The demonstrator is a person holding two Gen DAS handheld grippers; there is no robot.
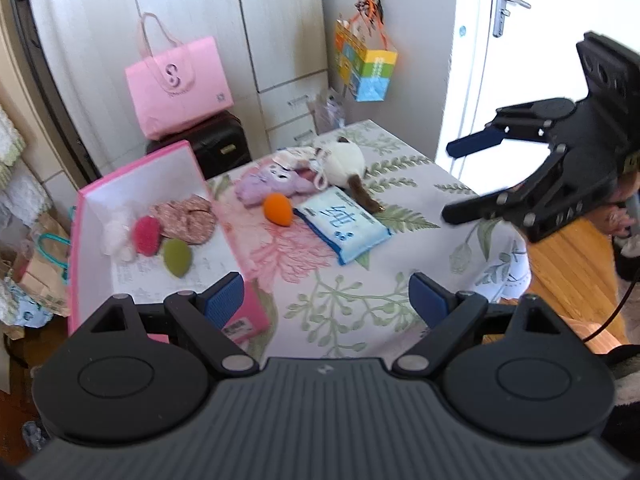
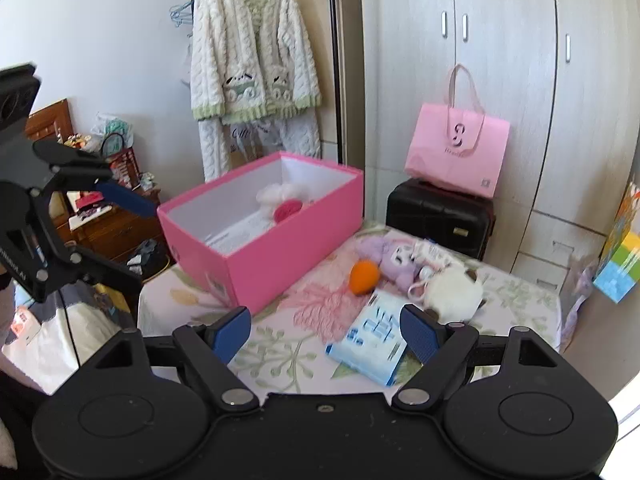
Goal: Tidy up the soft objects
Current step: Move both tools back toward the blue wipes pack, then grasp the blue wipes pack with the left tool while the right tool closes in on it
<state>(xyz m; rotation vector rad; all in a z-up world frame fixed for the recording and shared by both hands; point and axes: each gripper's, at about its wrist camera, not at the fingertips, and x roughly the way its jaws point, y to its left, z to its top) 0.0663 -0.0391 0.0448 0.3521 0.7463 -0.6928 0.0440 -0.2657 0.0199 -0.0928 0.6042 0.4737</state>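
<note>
Both the left tongs [image 1: 326, 300] and the right tongs [image 2: 325, 332] stand wide with nothing between their pads. The pink box [image 2: 280, 256] sits on the floral worktop [image 1: 360, 300], already containing a green sponge [image 1: 177, 257], a red puff [image 1: 147, 235] and patterned cloth (partly hidden). Just beside the box lie an orange sponge [image 1: 277, 208], a purple plush [image 1: 276, 182], a white plush [image 1: 344, 160] and a blue tissue pack [image 1: 344, 226].

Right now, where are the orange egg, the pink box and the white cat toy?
orange egg [image 1: 277, 208], left wrist view, middle of it.
pink box [image 2: 296, 248], right wrist view, its long outer wall.
white cat toy [image 2: 454, 290], right wrist view, its body.
</note>
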